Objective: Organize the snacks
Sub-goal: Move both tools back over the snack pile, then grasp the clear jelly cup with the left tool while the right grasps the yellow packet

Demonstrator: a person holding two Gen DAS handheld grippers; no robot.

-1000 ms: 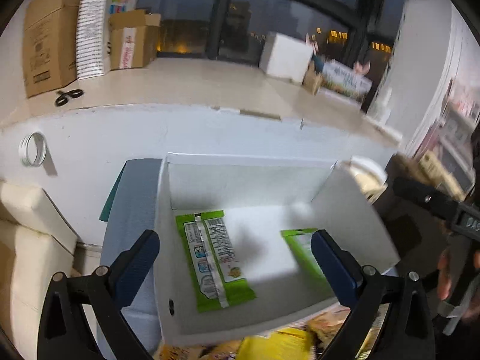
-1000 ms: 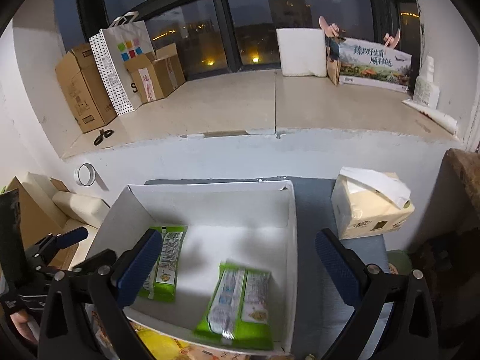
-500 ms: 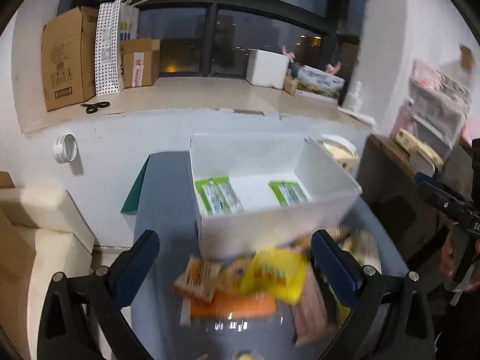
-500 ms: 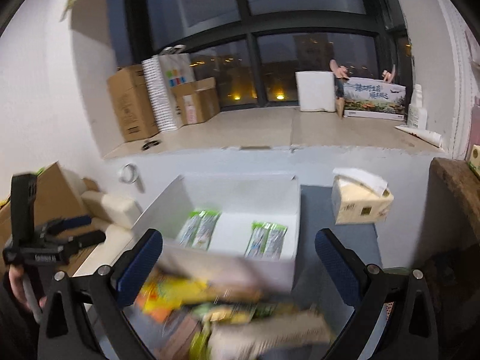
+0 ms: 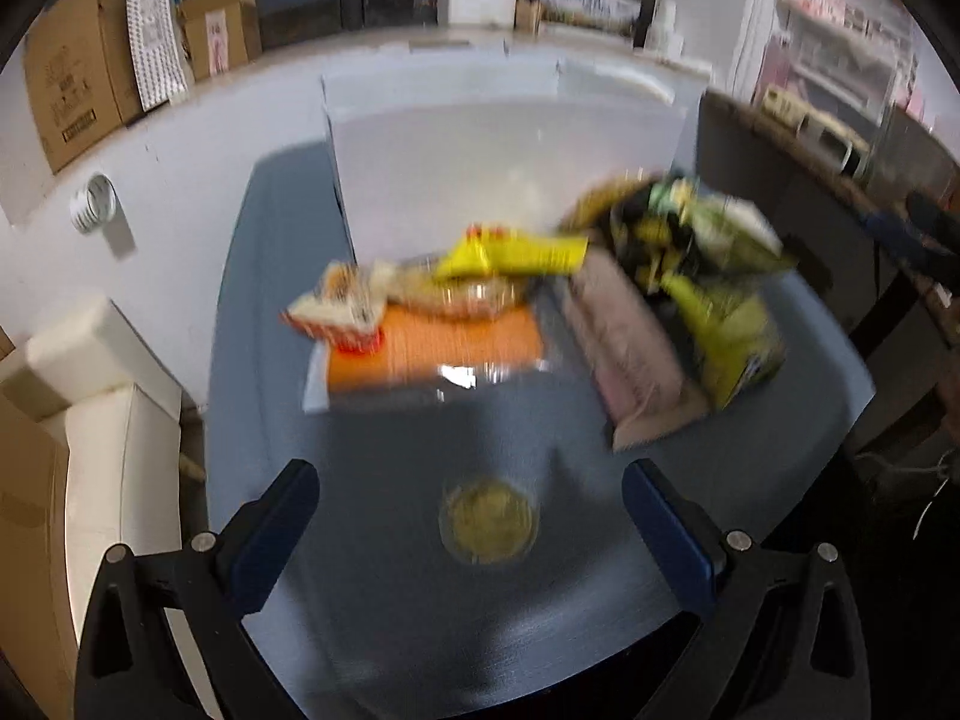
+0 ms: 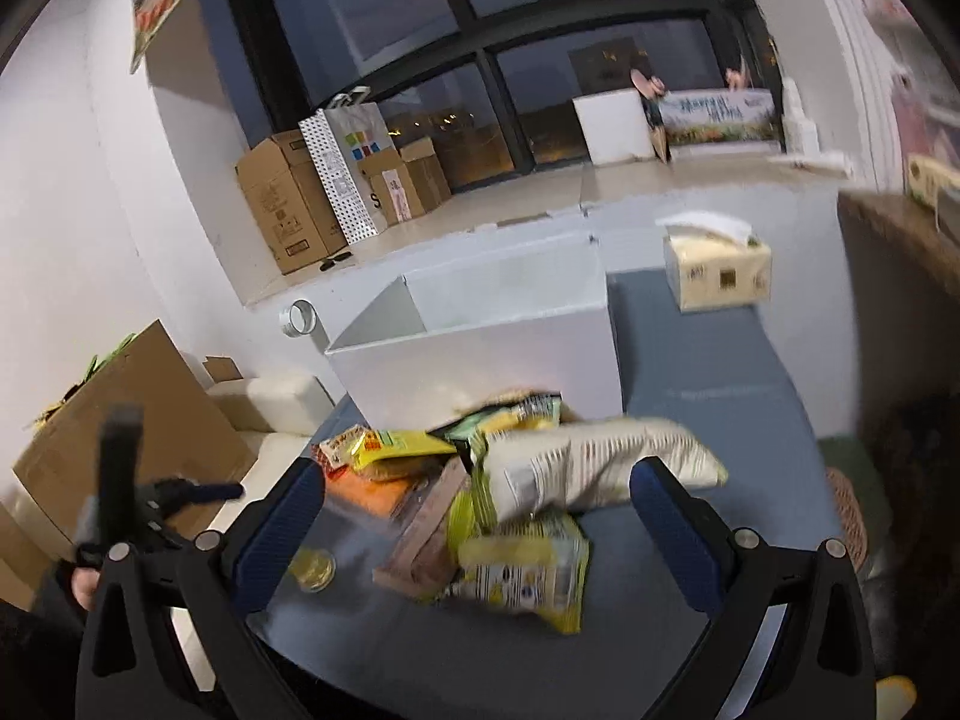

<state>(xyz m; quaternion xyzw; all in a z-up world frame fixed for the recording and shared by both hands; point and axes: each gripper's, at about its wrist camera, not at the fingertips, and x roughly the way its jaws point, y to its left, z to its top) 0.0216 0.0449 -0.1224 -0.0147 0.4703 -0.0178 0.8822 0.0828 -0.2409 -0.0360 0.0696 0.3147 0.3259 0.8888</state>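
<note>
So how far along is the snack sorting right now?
Early, it seems. Both the left gripper and right gripper are open and empty. The pile of snack packets lies on the table in front of the white box, whose inside is hidden.

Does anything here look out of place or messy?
Yes. The snack packets lie in a loose, overlapping heap on the blue table in front of the white box, not inside it. A small round yellow item sits alone, apart from the heap. The pictures are blurred, so I cannot judge damage.
</note>
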